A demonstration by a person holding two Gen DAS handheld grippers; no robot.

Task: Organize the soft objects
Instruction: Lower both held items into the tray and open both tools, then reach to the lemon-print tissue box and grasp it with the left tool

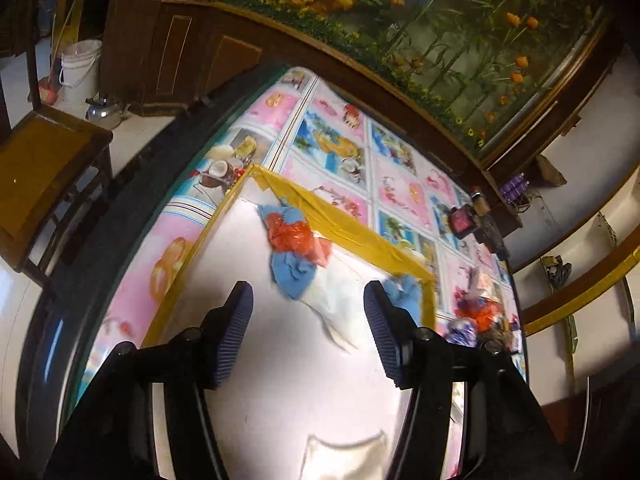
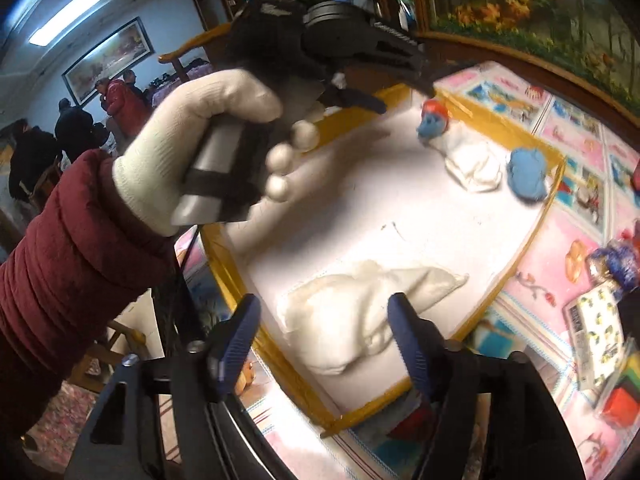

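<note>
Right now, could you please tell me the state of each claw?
Left claw: open, holding nothing.
Right claw: open, nothing gripped, white cloth beyond it.

The middle of your white mat (image 2: 400, 216) lies bare, giving open passage. Obstacles: the folded white cloth (image 2: 360, 320) at its near edge, the soft pile (image 1: 296, 248) along the far yellow tape border (image 1: 360, 236), and clutter (image 2: 600, 320) beyond the right edge.

dark wood cabinets (image 1: 188, 48), a flower mural (image 1: 460, 28), a wooden chair (image 1: 44, 168), pale floor, ceiling light (image 2: 66, 14).
</note>
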